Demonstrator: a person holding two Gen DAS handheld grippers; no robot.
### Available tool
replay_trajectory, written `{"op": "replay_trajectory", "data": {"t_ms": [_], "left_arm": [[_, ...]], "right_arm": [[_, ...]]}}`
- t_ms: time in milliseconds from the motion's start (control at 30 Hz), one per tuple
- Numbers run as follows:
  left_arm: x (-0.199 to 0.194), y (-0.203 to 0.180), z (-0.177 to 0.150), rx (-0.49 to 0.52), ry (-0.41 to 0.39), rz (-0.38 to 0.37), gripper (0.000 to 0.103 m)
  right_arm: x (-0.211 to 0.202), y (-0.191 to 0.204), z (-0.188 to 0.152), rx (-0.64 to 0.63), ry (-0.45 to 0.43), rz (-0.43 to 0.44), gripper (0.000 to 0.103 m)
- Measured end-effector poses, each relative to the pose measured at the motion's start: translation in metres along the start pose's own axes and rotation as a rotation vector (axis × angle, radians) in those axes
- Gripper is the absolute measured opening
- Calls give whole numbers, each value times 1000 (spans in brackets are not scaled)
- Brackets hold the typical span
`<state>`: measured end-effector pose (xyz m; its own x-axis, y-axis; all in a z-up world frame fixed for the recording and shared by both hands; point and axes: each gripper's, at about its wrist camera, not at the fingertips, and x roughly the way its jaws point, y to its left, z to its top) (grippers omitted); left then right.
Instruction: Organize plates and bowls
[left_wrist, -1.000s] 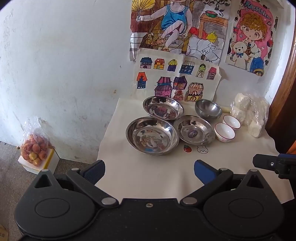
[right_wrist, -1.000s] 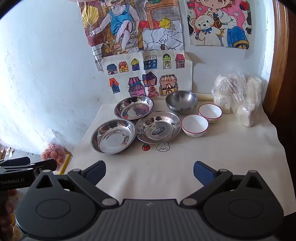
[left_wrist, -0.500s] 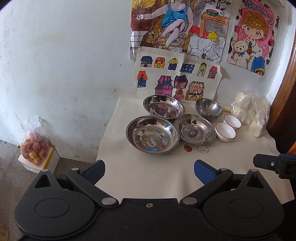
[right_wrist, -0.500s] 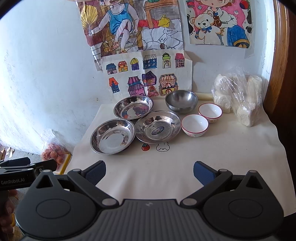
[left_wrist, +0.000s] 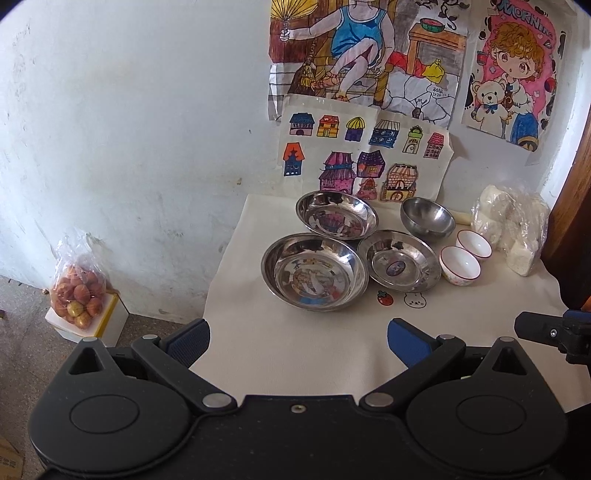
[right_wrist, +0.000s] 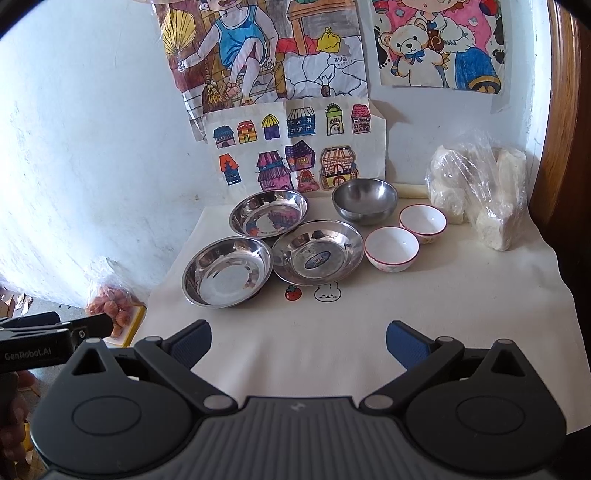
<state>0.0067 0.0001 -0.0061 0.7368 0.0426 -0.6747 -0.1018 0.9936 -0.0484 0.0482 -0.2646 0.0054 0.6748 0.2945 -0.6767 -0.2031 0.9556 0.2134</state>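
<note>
We hold both tools back from the near edge of the surface (right_wrist: 461, 295), nothing gripped: the left tool (left_wrist: 297, 341) and the right tool (right_wrist: 297, 341) each have their jaws spread wide and empty.

All the dishes sit unsorted toward the far edge, by the wall. Three steel plates cluster there: the big plate (right_wrist: 227, 271) nearest the left edge, the labelled plate (right_wrist: 317, 253) just beside it, and the back plate (right_wrist: 269, 213) behind both. Their rims look as if they touch or overlap, though we cannot tell which lies on top. The steel bowl (right_wrist: 365, 201) stands at the far edge, with two white bowls, the front one (right_wrist: 392, 248) and the rear one (right_wrist: 423, 223), just right of the plates.

The risks, as we judge them:
- The plate rims are thin, shiny and low, so a jaw may slide off or fail to get under one.
- Lifting one plate could drag or tip a neighbour where rims meet.
- The big plate is near the left edge, and a push could send it over.
- The cloth covering may bunch under a scraping jaw and shift everything.
- The white bowls would chip if knocked together.
- The plastic bag (right_wrist: 480, 192) crowds the right side.
</note>
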Motion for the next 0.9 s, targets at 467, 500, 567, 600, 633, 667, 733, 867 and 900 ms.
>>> {"op": "replay_trajectory", "data": {"t_ms": [467,500,567,600,633,667,733,867,900], "left_arm": [[0,2,3,-22,8,6,102],[1,2,3,-21,9,5,102],[1,2,4,-18,9,2,102],[1,1,4,-16,9,0,102],[2,1,5,-15,9,-1,102],[2,0,5,-13,9,-3,102],[2,0,6,-12,9,-4,102],[2,0,5,-13,10,-3,102],[2,-1,6,-12,10,-4,102]], "right_arm": [[0,-2,5,-7,-1,3,103],[0,-3,4,-9,-1,4,103],[0,-3,4,-9,0,3,103],[0,-3,4,-8,1,2,103],[0,-3,5,-7,1,0,103],[0,-3,4,-5,1,-1,103],[-1,-4,4,-1,0,-4,103],[-1,-3,4,2,0,-6,103],[-1,-3,4,2,0,-7,103]]}}
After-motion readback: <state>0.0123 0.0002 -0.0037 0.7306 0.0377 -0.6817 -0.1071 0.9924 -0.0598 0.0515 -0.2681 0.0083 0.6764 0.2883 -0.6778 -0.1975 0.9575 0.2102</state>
